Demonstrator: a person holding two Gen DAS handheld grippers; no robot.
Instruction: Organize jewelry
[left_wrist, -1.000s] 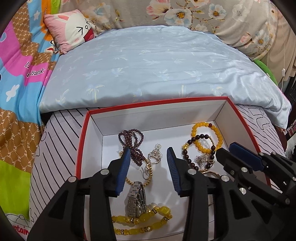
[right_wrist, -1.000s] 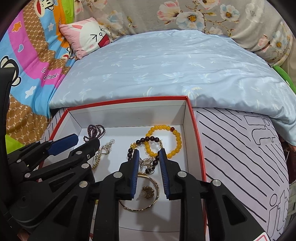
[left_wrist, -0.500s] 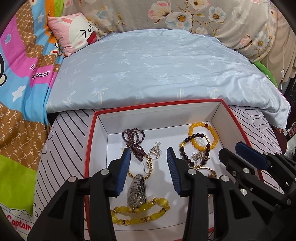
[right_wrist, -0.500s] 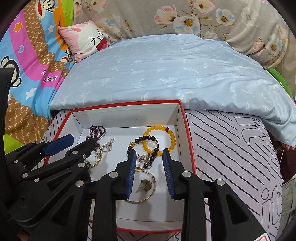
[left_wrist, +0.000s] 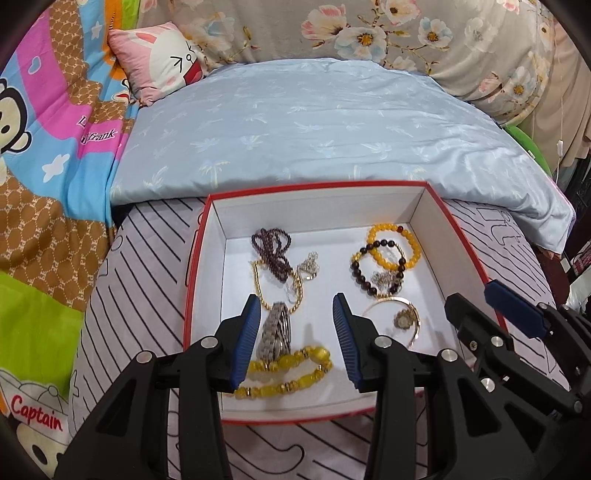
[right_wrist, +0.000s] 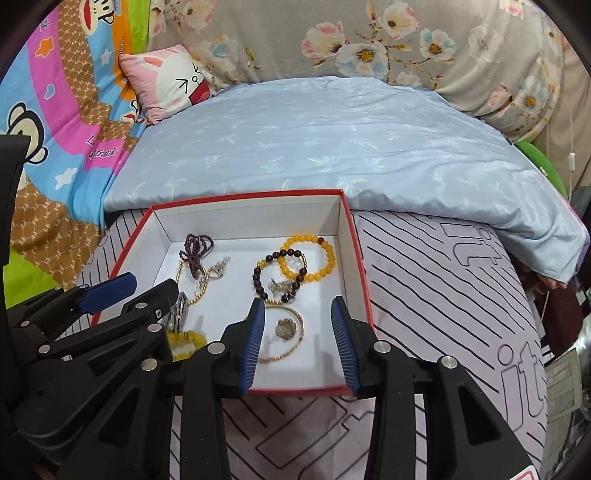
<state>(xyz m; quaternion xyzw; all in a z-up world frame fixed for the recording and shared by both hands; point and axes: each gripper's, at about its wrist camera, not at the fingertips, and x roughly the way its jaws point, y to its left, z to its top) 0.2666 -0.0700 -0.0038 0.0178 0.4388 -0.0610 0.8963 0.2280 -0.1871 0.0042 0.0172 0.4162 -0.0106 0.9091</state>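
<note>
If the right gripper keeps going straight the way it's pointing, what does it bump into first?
Probably the thin gold bangle with its little flower charm, lying on the floor of the red box. It sits just ahead between the open, empty fingers of the right gripper, though depth is hard to judge.

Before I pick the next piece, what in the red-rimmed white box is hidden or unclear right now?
- Chunky yellow bead bracelet: right wrist view, mostly behind the black left gripper; whole in the left view.
- Silver metal watch band: right wrist view shows only a sliver behind that gripper.
- Thin gold bangle: left wrist view, its near edge is hidden behind a blue pad.
- Small silver charm: too small to identify in either view.
</note>
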